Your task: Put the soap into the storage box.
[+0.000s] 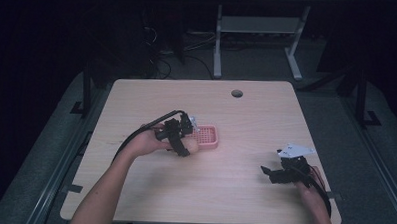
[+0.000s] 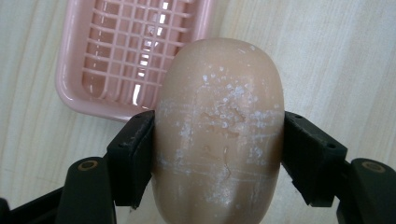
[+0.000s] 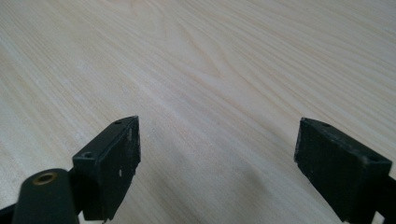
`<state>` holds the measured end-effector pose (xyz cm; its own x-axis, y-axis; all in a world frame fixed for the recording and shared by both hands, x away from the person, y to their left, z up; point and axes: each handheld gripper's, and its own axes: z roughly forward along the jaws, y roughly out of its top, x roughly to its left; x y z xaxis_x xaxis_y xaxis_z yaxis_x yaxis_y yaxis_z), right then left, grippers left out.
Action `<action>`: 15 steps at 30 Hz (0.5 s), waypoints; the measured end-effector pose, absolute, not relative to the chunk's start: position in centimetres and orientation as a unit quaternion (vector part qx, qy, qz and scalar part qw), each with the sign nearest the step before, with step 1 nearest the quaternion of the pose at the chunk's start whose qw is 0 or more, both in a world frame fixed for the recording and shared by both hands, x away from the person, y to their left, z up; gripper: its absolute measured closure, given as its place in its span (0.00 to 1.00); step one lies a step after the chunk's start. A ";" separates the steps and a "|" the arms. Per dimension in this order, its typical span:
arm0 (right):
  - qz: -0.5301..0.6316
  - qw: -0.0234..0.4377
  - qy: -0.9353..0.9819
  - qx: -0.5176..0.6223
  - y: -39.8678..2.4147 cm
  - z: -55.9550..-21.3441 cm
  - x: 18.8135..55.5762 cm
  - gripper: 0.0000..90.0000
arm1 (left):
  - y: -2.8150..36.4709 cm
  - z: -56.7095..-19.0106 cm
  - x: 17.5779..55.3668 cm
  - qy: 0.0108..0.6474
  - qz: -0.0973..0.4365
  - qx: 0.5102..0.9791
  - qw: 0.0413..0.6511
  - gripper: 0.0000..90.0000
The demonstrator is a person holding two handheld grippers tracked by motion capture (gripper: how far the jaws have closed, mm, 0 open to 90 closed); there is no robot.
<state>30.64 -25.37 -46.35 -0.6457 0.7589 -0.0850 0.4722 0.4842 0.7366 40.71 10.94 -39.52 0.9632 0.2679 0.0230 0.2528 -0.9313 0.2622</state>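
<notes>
A tan oval bar of soap (image 2: 219, 126), flecked with white, is clamped between the jaws of my left gripper (image 2: 217, 154), held above the wooden table. Just beyond it lies a pink slatted soap dish (image 2: 116, 56). In the high view my left gripper (image 1: 183, 136) hovers with the soap (image 1: 192, 147) at the near left edge of the pink dish (image 1: 208, 137), mid table. My right gripper (image 1: 270, 173) rests near the table's right front, and in its own view the right gripper (image 3: 217, 154) stands open over bare wood.
The light wood table (image 1: 234, 188) has a round cable hole (image 1: 236, 93) at its back edge. Beyond the table are the white legs of another desk (image 1: 218, 42) and floor cables. A black cable (image 1: 140, 132) trails from the left gripper.
</notes>
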 end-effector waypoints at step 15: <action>0.353 0.204 0.835 0.370 -25.4 -46.3 30.6 0.15 | 10.2 -39.1 41.8 0.130 0.031 0.983 0.129 0.35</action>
